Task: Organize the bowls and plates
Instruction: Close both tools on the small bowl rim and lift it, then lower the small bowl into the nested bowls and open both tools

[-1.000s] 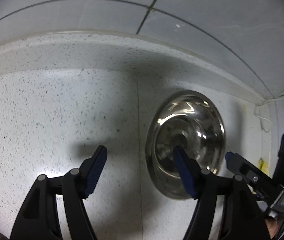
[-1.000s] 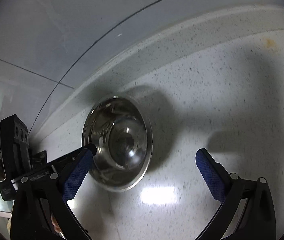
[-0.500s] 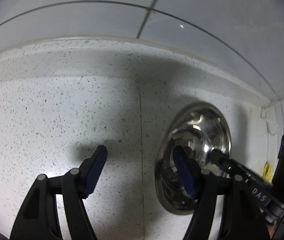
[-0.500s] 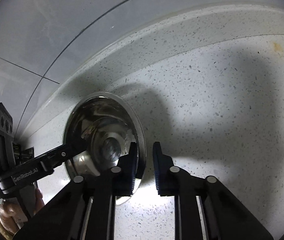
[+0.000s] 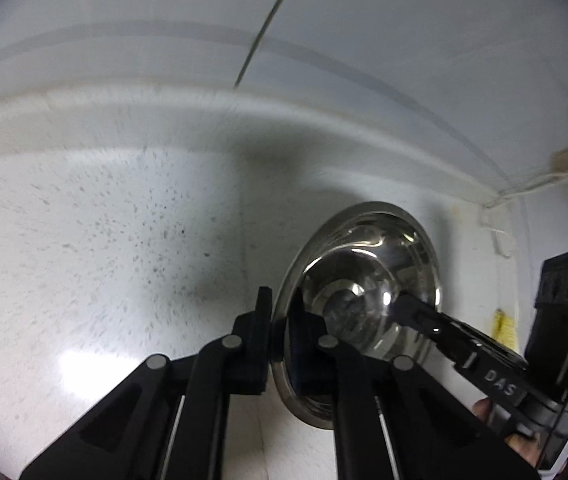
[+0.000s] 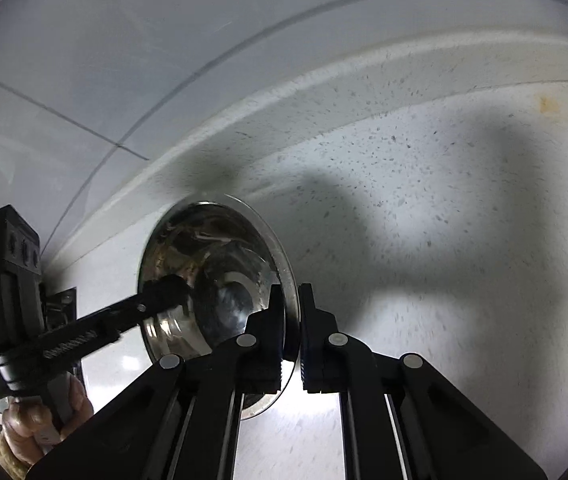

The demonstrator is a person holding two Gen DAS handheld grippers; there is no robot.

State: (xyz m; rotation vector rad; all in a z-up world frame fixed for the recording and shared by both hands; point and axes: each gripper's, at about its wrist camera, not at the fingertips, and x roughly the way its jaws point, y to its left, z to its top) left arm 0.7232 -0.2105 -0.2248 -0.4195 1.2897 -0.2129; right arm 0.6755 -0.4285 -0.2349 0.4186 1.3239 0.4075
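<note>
Steel bowl (image 5: pixel 368 280) sits on the speckled counter (image 5: pixel 104 240) near the backsplash, pinched at opposite rims: left gripper (image 5: pixel 280 332) has just clamped one edge, right gripper (image 6: pixel 292 332) grips the other. Judging by this, only the grasp is done; carrying and placing remain, and no plates show.

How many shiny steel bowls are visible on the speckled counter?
1. The shiny round steel bowl sits on the white speckled counter near the wall, its rim clamped between the left gripper and the right gripper on opposite sides. Other bowls may lie outside both views.
</note>
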